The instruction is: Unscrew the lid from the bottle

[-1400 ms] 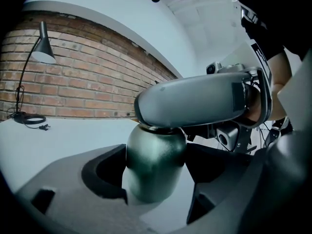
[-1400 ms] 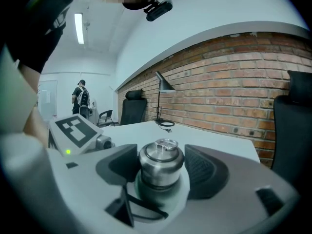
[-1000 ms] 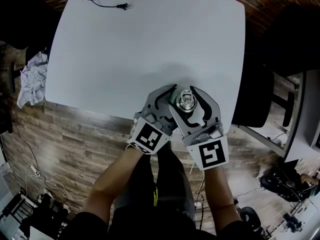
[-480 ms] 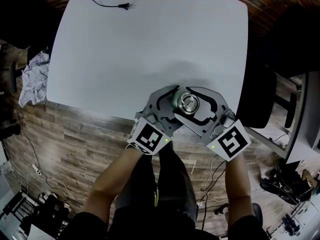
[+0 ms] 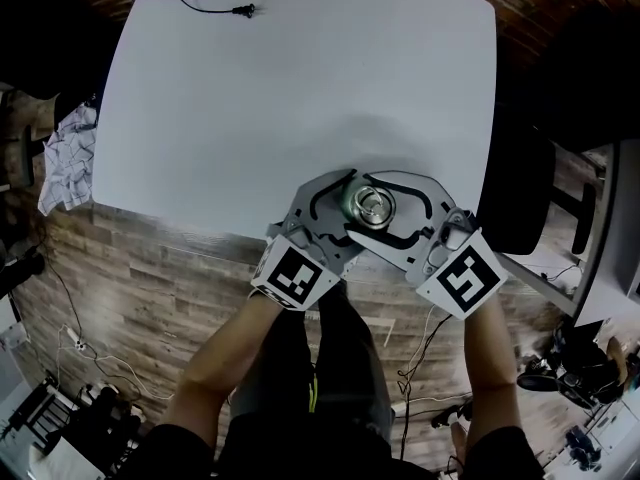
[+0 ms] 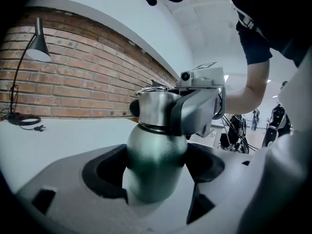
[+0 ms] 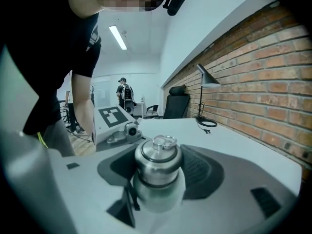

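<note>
**Steel lid in the grip, twist in hand**

Steel bottle (image 6: 155,147) stands upright at the near edge of the white tabletop (image 5: 300,78), close to the person. The left claw (image 5: 347,206) is closed on its greenish body, which sits in the curved hollows of both jaws. The right claw (image 7: 157,179) sits higher. Its jaws stand wide but press the lid (image 5: 376,206) from 2 sides. The lid looks seated on the neck, and I can make out no gap under it.

The step in hand seems to be the unscrewing itself: 1 claw braces the body and the other turns the top. From the head view the right claw lies angled out toward the person's right. So the next move probably calls for a little more turn, or for a release, a swing back and a fresh grip. The left claw must hold firm throughout, or the bottle could spin with the lid or slide toward the near edge.

The tabletop is smooth and matte. It is bare apart from a black cable (image 5: 235,10) with its plug at the far left corner, near a lamp (image 6: 38,48). A brick wall (image 6: 87,82) runs behind. The floor (image 5: 150,278) is wood plank, with a black chair (image 5: 505,198) on the right and a crumpled cloth (image 5: 65,158) on the left.
</note>
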Tool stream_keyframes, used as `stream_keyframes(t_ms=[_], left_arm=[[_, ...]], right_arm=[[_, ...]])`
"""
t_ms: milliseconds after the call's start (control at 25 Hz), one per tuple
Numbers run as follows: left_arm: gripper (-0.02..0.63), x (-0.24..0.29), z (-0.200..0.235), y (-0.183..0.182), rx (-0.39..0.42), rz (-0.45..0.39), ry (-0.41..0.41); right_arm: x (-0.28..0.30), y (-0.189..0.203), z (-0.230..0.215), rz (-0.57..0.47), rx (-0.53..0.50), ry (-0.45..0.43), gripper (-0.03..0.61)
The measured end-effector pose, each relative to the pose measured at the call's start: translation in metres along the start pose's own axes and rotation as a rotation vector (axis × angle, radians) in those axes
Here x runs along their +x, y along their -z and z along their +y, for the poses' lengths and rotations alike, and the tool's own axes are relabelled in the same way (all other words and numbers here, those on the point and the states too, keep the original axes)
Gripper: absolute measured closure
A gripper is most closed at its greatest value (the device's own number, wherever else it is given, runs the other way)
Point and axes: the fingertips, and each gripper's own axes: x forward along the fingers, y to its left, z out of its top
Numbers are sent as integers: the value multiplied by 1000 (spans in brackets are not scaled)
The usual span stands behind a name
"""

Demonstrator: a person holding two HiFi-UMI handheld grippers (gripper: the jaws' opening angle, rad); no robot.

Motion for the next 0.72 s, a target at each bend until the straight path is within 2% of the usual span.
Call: stream_keyframes(t_ms=[240,360,440,600,720], left_arm=[[232,0,0,-1,5,-2,8],[232,1,0,0,7,-1,9],[232,0,0,0,6,1,9],[232,0,0,0,3,2,3],[232,0,0,1,3,2,-2]], right_arm=[[-2,3,-3,8,40,80,301],[-11,3,-1,-3,94,121,291],[-20,-1,-4,-37,140,197,288],[-28,-8,-15,-122,198,428,284],[-21,-8,-13,-149,230,537,279]])
